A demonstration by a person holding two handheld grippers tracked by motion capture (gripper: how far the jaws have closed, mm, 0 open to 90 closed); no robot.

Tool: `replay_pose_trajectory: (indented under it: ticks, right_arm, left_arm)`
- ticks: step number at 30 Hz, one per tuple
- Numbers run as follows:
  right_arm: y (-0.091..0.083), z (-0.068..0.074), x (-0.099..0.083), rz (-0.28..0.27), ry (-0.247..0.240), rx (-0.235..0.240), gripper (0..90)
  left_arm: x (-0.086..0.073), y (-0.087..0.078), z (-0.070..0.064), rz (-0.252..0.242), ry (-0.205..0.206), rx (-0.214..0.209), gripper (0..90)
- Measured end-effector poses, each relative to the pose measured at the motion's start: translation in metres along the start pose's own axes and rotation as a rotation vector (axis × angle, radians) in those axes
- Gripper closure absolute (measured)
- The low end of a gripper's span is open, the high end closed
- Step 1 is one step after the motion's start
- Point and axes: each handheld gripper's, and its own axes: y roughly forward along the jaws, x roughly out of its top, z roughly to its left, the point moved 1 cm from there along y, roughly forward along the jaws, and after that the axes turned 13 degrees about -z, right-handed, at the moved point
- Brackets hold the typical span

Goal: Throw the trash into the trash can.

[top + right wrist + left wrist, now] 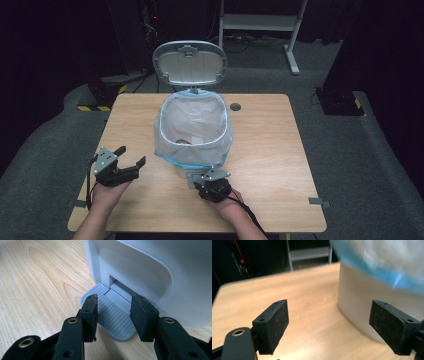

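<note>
A white pedal bin [200, 170] stands mid-table with its lid [189, 61] tipped up and back. A clear bag with a blue edge [192, 130] lines it and folds over the rim. My right gripper [204, 181] is at the bin's front foot; in the right gripper view its jaws stand apart [115, 300] just over the grey ribbed pedal [113, 317], gripping nothing. My left gripper [132, 155] hovers open to the left of the bin. In the left gripper view it [329, 307] faces the bin's white wall [357, 305] below the bag's blue edge [387, 277].
The wooden table [280, 165] has a round cable hole [235, 106] behind the bin. A white desk frame [260, 22] and dark stands with yellow-black stripes [95, 107] sit on the grey floor beyond the far edge.
</note>
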Motion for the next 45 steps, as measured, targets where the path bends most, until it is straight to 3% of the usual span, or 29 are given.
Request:
replay_pose_trajectory:
  ticks: [7,9,17,20,24,39,45]
  right_arm:
    - [0.0,0.001,0.0,0.001,0.0,-0.003,57.6]
    - [0.0,0.001,0.0,0.001,-0.001,-0.004,57.6]
    - [0.0,0.001,0.0,0.001,-0.006,-0.006,57.5]
    - [0.0,0.001,0.0,0.001,-0.009,-0.006,57.5]
    - [0.0,0.001,0.0,0.0,-0.011,-0.007,57.5]
    - [-0.001,0.002,0.0,-0.001,-0.017,-0.013,56.6]
    - [-0.001,0.004,0.0,0.007,-0.026,0.033,34.3]
  left_arm:
    - [-0.043,0.005,0.008,0.148,-0.024,0.017,16.0]
    - [-0.051,0.005,0.01,0.185,-0.053,0.019,15.1]
    - [-0.067,0.001,0.01,0.275,-0.041,0.028,15.2]
    - [-0.068,0.003,0.009,0.282,-0.029,0.038,16.0]
    - [-0.072,0.01,0.004,0.364,-0.012,0.042,16.1]
    - [-0.073,0.008,0.003,0.355,-0.013,0.048,16.4]
    - [-0.073,0.008,0.003,0.352,-0.01,0.039,17.4]
